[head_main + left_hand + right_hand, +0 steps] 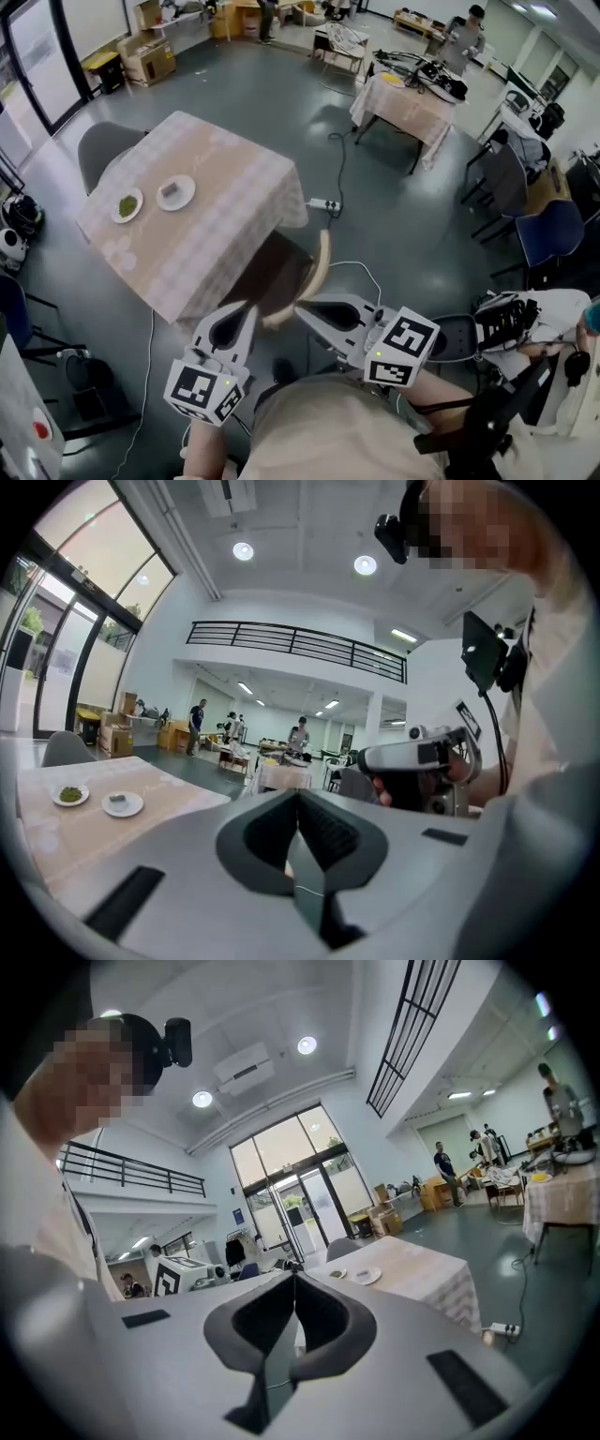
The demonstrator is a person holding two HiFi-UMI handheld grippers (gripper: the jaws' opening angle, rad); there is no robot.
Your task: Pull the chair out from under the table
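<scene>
Two dishes sit on the checked table point(220, 220), a green-topped plate point(127, 204) and a second plate point(175, 192) bearing a grey piece; a grey chair point(101, 150) stands at its far corner, and a power strip point(323, 204) lies on the floor beyond. The chair point(322, 261) is tucked in at the near edge, only its curved wooden back clear, the cloth hiding most of its seat and its legs. The left tool point(251, 307) and right tool point(302, 310) are both closed and empty just beside that back, with black-and-white square markers on their cubes the only print.
</scene>
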